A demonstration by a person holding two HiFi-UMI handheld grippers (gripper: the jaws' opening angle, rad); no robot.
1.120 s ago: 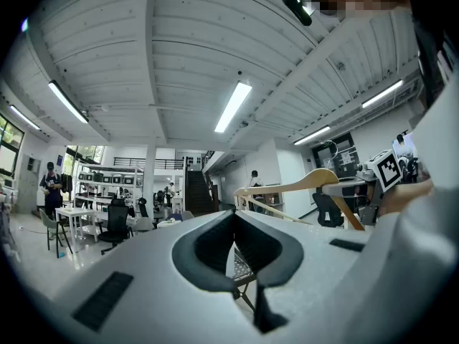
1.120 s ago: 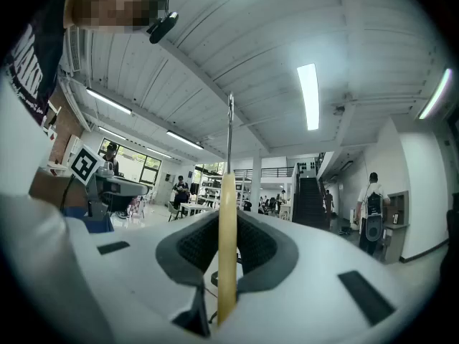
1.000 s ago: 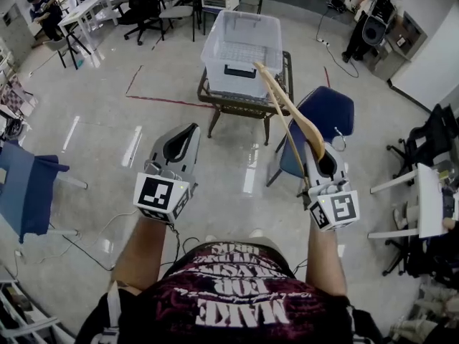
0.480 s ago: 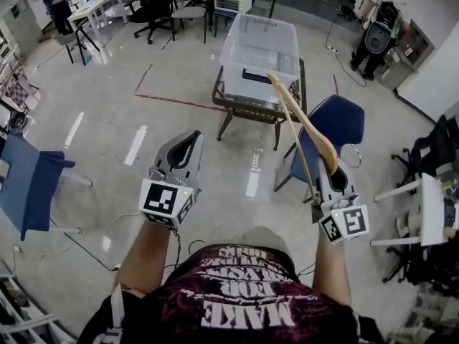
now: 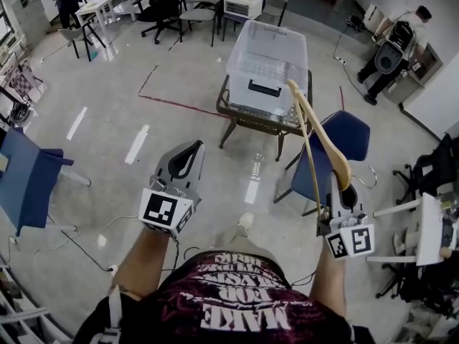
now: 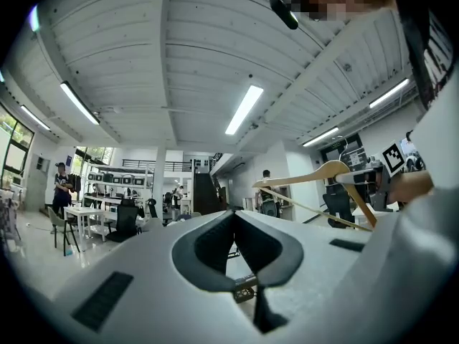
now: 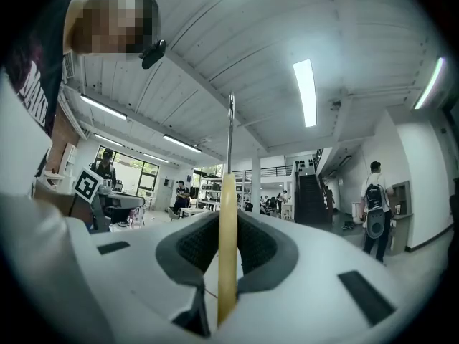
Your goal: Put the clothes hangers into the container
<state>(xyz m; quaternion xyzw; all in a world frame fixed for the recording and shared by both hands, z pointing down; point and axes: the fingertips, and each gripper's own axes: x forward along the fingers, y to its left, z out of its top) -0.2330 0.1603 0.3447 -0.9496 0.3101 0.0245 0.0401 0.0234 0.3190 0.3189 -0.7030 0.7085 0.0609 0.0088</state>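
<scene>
A clear plastic container stands on a small dark table ahead of me. My right gripper is shut on the lower end of a wooden clothes hanger, which slants up and to the left, its far end over the table's right side. In the right gripper view the hanger stands edge-on between the pads of the right gripper. My left gripper hangs over the floor at the left, shut and holding nothing. In the left gripper view the left gripper has its tips together, with the hanger off to the right.
A blue chair stands right of the table, under the hanger. Another blue chair is at the far left. Office chairs and desks line the back, and a person stands at the far right. A red floor line runs left of the table.
The table and container have drifted right in the head view. My right gripper with the hanger has moved right and lower in the frame; the left gripper has kept its place.
</scene>
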